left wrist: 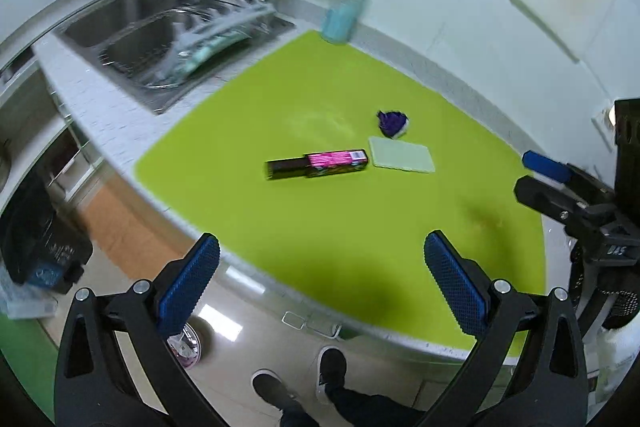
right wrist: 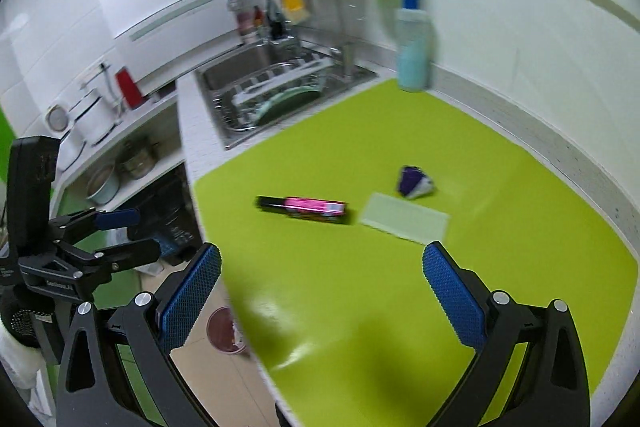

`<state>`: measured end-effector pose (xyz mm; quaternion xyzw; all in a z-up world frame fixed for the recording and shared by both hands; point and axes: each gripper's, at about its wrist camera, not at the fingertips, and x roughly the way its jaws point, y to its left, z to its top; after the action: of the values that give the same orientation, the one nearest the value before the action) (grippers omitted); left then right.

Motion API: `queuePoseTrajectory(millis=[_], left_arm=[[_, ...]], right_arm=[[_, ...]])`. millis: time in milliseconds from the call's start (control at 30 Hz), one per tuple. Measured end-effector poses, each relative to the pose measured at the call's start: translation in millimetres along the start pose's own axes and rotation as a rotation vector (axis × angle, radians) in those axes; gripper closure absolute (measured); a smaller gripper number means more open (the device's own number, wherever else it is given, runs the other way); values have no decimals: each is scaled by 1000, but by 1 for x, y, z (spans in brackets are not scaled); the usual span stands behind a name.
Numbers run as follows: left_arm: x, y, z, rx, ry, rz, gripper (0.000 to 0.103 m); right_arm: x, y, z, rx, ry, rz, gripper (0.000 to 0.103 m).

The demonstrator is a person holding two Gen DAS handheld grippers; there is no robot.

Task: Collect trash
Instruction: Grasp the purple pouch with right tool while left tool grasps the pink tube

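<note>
Three pieces of trash lie on the lime green mat (left wrist: pixel 320 211) (right wrist: pixel 400 307): a long black and pink box (left wrist: pixel 317 163) (right wrist: pixel 303 209), a flat pale green rectangle (left wrist: pixel 401 159) (right wrist: pixel 404 221), and a crumpled purple and white wrapper (left wrist: pixel 393 123) (right wrist: pixel 414 182). My left gripper (left wrist: pixel 322 279) is open and empty, above the counter's front edge, short of the box. My right gripper (right wrist: pixel 322 287) is open and empty, near the mat's front, short of the trash. Each gripper shows in the other's view, the right (left wrist: pixel 552 183) and the left (right wrist: pixel 120 235).
A steel sink (left wrist: pixel 160 39) (right wrist: pixel 280 87) with a dish rack lies at the back left. A clear bottle with a blue cap (left wrist: pixel 348 3) (right wrist: pixel 414 47) stands at the mat's far corner by the white wall. A round container (right wrist: pixel 226 331) and a dark bin (left wrist: pixel 36 239) sit on the floor.
</note>
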<state>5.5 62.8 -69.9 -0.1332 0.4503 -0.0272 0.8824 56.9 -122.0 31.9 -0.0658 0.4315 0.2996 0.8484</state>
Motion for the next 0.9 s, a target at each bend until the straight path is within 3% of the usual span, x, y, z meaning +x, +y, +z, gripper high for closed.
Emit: queuePoseTrajectory(millis=[100,400,800,833,900], left_arm=[[32,-15,17,44,40,6,3],[89,-25,40,43,115,-3,3],[115,-32,41,-23,144,-11,3],[116,-33,40,-28,145,-10,3],[118,-33,40,-36,148,-11,3]], right_arm=[[8,-17,3,6,23,-9,6],[66,-66,29,13,101,-54,6],[174,-101,59,-39,220,-36,7],[182,-103,60,-43,230,-31,10],[191,-104,62,-57,245,-28,28]])
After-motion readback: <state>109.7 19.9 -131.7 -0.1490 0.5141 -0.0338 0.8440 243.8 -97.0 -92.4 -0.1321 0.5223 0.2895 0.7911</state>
